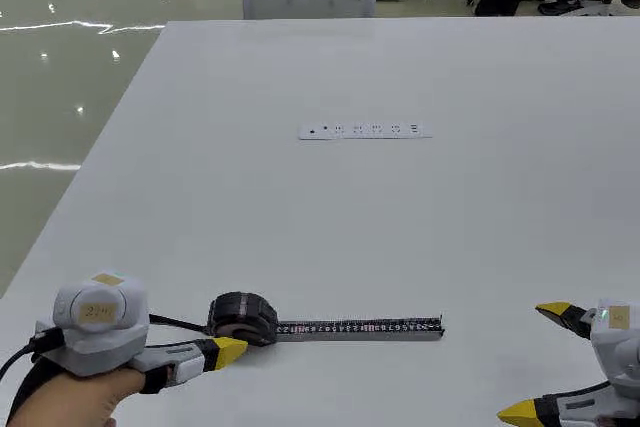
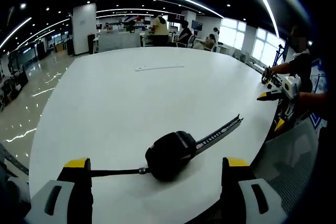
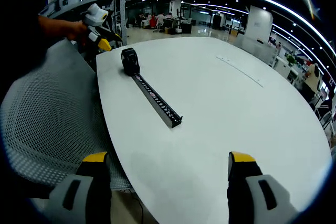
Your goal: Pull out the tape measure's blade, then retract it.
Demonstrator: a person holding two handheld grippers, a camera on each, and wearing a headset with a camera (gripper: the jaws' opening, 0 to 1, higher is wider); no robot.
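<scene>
1. Tape measure point(image 1: 242, 318): black rounded case, lying on the white table point(image 1: 400, 227), well nearer the person than the power strip point(image 1: 365, 131) and to the strip's left.
2. Blade point(image 1: 360, 328): out of the case, flat on the table, roughly parallel to the power strip. It is dark with small pale markings, some of them red. The free end has a small hook and sits about under the strip's right end in the head view.
3. A thin black strap point(image 2: 113, 171) comes off the back of the case, on the side away from the blade.
4. Left gripper point(image 2: 156, 163): jaws wide apart, yellow tips. Its own view puts the case in the gap between the tips, with neither tip seen touching it. It grips nothing. It sits on the person's side of the power strip, far to the strip's left.
5. Right gripper point(image 1: 537, 360): jaws also wide, nothing between them. It is on the person's side of the power strip, off to the strip's right, and well apart from the blade's hook end.
6. A hand point(image 1: 70, 402) holds the left gripper's body.
</scene>
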